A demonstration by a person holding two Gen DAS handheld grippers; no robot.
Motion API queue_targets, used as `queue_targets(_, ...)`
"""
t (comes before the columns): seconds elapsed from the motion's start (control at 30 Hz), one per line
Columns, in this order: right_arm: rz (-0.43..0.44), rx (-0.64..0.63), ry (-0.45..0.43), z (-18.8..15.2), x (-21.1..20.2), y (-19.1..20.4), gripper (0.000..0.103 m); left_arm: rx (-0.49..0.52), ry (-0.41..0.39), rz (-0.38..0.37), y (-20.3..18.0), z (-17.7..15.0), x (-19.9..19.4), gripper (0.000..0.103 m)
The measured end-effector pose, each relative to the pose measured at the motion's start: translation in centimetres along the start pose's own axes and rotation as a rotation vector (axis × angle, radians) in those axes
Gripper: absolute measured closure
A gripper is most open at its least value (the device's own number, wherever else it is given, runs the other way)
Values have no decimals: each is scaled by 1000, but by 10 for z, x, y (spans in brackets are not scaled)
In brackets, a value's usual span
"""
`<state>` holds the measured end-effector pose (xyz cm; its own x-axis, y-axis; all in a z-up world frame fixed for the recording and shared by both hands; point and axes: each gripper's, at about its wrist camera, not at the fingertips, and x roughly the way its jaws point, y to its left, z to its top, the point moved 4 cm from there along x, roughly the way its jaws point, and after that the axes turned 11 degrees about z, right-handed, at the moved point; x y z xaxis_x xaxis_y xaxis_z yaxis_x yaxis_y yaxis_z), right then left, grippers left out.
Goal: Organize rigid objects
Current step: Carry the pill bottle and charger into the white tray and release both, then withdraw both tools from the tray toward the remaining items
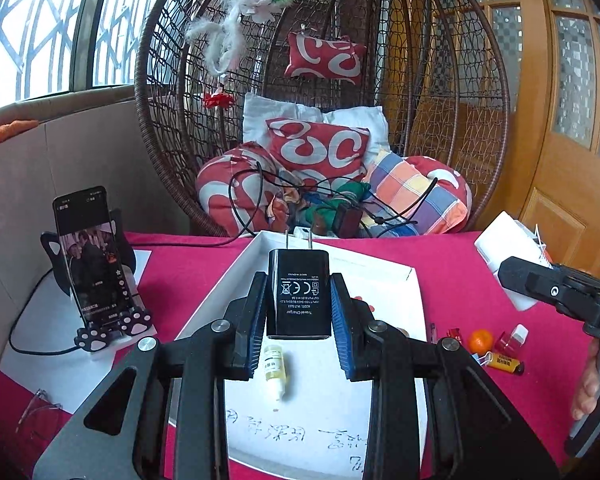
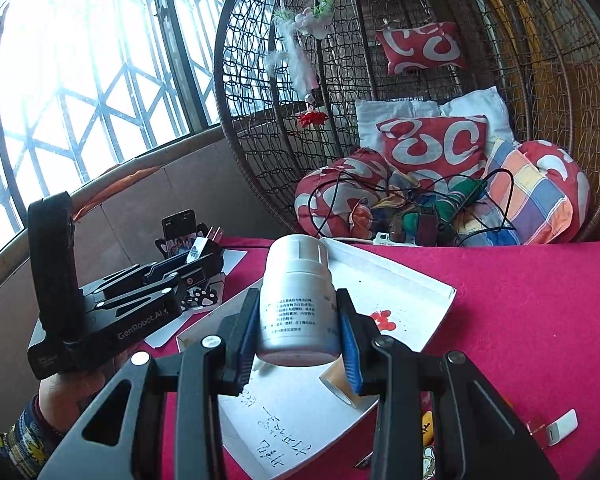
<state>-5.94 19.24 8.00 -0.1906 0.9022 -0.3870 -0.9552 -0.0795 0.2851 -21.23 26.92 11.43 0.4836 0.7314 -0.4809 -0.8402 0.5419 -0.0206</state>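
My left gripper (image 1: 299,312) is shut on a black travel charger (image 1: 299,292), prongs pointing away, held above the white tray (image 1: 380,268). A small yellow dropper bottle (image 1: 275,368) lies in the tray below it. My right gripper (image 2: 299,332) is shut on a white pill bottle (image 2: 296,304), also above the white tray (image 2: 412,288). A roll of tape (image 2: 336,384) lies in the tray just under the right finger. In the right wrist view the left gripper (image 2: 204,256) shows at the left with the charger (image 2: 200,246) in it.
A phone on a paw-print stand (image 1: 96,264) sits at the left on white paper. A small orange (image 1: 481,340), a yellow lighter (image 1: 506,364), a red-capped item (image 1: 512,338) and a white box (image 1: 508,248) lie on the red cloth to the right. A white USB adapter (image 2: 560,428) lies near the right. A wicker chair with cushions stands behind.
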Motion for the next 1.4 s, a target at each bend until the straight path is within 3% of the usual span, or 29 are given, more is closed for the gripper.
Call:
queue_targets(0.13, -21, 15, 63, -11, 26, -3, 67, 28, 12, 29, -5, 10, 25, 74)
queue_targets(0.37, -48, 34, 200, -51, 67, -10, 67, -48, 180, 46, 4, -18, 89, 74)
queue_targets(0.53, -77, -1, 247, -67, 86, -6, 67, -59, 207, 40, 4, -25, 99, 74)
queue_targets(0.7, -112, -42, 246, -68, 91, -2, 66, -92, 180, 46, 7, -18, 90, 71)
queue_targets(0.77, -116, -41, 241, -68, 87, -1, 45, -93, 168, 69, 8, -16, 85, 66)
queue_targets(0.8, -108, -36, 231, -68, 85, -1, 18, -95, 163, 81, 9, -15, 83, 58)
queue_targets(0.83, -100, -31, 216, -67, 81, -1, 11, -104, 158, 91, 11, -15, 80, 40)
queue_targets(0.9, -102, -34, 197, -66, 73, 0, 11, -142, 139, 103, 17, -15, 72, 13)
queue_targets(0.97, -119, -45, 182, -66, 64, 0, 9, -185, 121, 109, 23, -16, 63, 0)
queue_targets(1.23, -182, 29, 43, -55, 7, -16, 8, -265, 65, 86, 23, -26, 17, 0)
queue_targets(1.4, -231, 43, -206, -29, -59, -22, 8, -244, 38, 37, 5, -27, -3, 0)
